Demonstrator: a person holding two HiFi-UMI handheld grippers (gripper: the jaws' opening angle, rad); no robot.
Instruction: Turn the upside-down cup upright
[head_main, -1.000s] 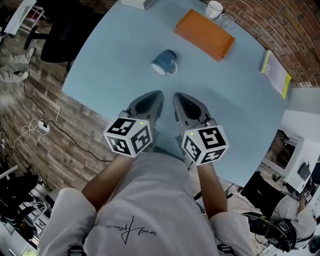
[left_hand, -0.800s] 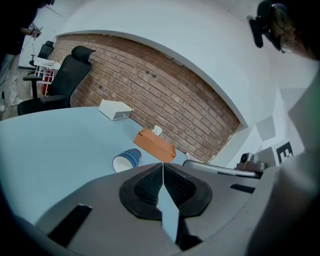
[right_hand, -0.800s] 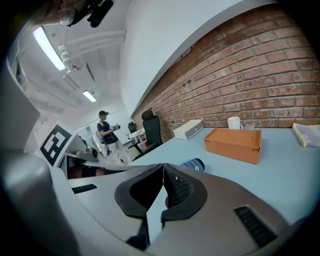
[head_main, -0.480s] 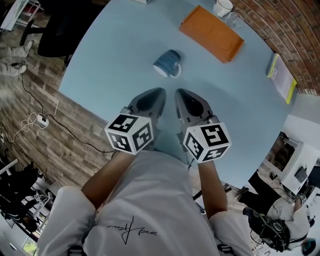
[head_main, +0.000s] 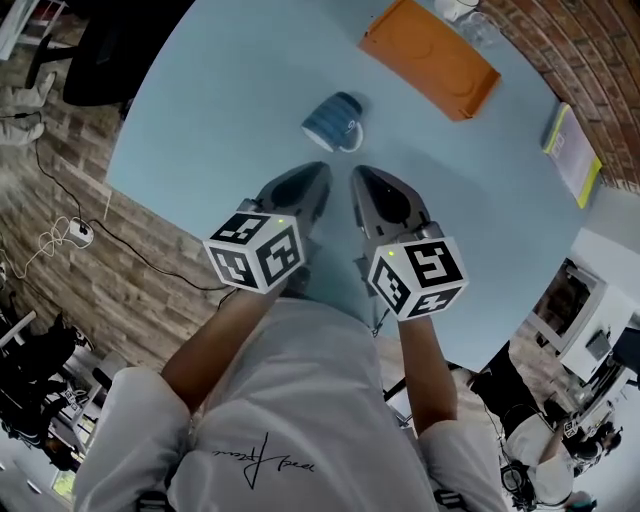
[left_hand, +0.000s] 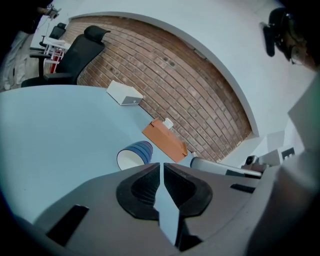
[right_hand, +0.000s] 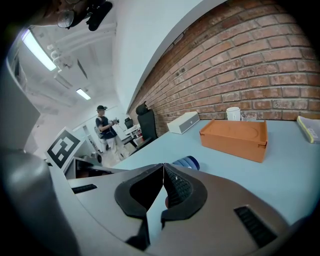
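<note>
Both tongs have crept forward toward the cup (head_main: 333, 122), which lies on its side on the table (head_main: 215, 110), mouth turned toward me, short of the orange box (head_main: 430, 58). I judge it best to open one pair wide, take the rim squarely and tip it up slowly. My left tongs (head_main: 314, 178) and right tongs (head_main: 362, 180) are clenched, empty, touching nothing.
</note>
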